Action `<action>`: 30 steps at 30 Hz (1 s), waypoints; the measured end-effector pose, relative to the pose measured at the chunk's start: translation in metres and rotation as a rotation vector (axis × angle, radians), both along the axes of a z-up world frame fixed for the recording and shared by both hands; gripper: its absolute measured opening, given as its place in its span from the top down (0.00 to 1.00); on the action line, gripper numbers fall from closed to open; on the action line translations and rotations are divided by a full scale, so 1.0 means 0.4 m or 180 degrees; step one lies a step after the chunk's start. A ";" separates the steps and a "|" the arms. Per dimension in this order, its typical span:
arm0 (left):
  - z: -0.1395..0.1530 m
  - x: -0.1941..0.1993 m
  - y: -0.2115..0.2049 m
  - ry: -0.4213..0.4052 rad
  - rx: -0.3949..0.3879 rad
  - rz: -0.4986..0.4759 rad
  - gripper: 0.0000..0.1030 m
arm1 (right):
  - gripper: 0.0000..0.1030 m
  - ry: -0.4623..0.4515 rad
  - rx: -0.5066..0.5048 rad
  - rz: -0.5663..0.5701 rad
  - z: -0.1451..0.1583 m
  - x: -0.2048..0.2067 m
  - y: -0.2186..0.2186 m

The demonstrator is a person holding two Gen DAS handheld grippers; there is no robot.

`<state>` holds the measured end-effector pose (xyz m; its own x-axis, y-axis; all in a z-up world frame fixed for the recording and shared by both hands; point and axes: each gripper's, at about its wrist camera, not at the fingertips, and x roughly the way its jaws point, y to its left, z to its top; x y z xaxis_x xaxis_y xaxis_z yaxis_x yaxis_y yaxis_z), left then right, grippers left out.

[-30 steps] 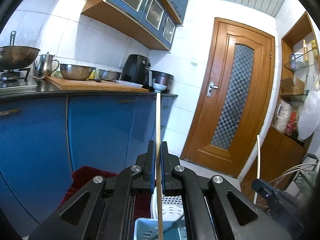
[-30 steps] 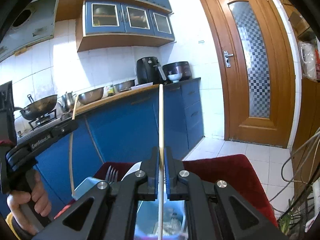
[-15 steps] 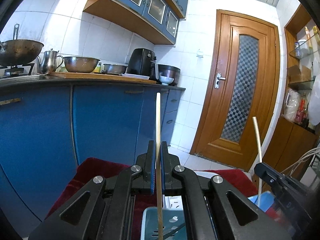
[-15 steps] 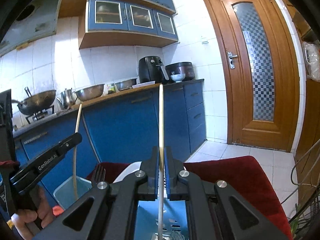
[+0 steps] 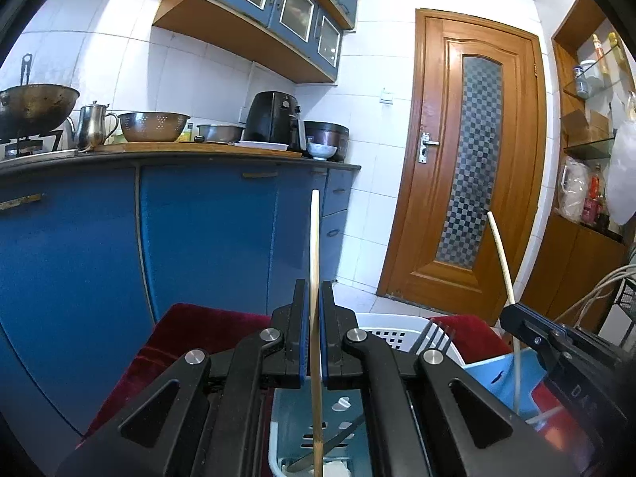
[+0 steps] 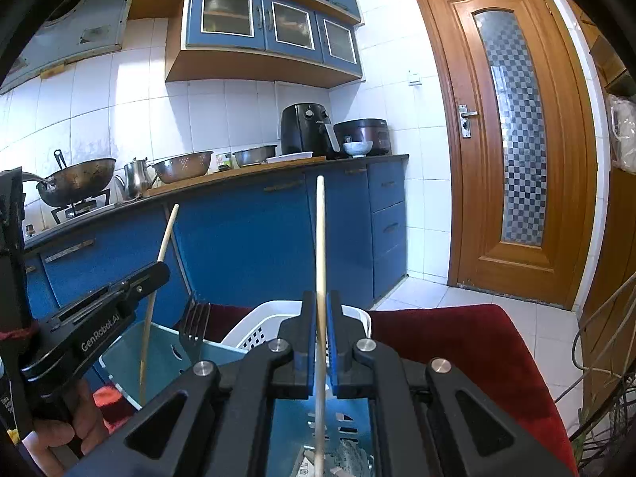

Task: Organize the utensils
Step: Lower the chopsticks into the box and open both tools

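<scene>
both the left tongs and right tongs, each clamped on a chopstick, have dropped lower toward the blue caddy, so release looks near.

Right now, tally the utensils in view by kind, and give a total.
Chopsticks: 2, one in the left gripper, one in the right gripper.
Forks: 1, standing in the light blue bin.
Knives: 1, lying in that bin.
Total: 4.
</scene>
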<state>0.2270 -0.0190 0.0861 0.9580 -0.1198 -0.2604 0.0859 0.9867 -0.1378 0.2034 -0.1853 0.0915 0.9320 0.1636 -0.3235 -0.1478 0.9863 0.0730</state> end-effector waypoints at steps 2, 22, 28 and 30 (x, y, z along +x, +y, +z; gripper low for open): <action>-0.001 -0.006 -0.001 0.0014 0.0017 -0.0024 0.98 | 0.94 0.0011 0.0018 0.0002 0.001 -0.002 -0.002; 0.002 -0.032 -0.012 0.0239 0.0012 -0.0219 0.66 | 0.58 0.0081 0.0247 0.0016 0.011 -0.034 -0.022; 0.040 0.002 -0.004 0.0312 0.0007 -0.0312 0.66 | 0.47 0.0027 0.0304 -0.0052 0.042 -0.062 -0.042; 0.054 0.016 -0.001 0.0341 -0.0012 -0.0327 0.66 | 0.45 0.0029 0.0352 -0.0058 0.052 -0.071 -0.051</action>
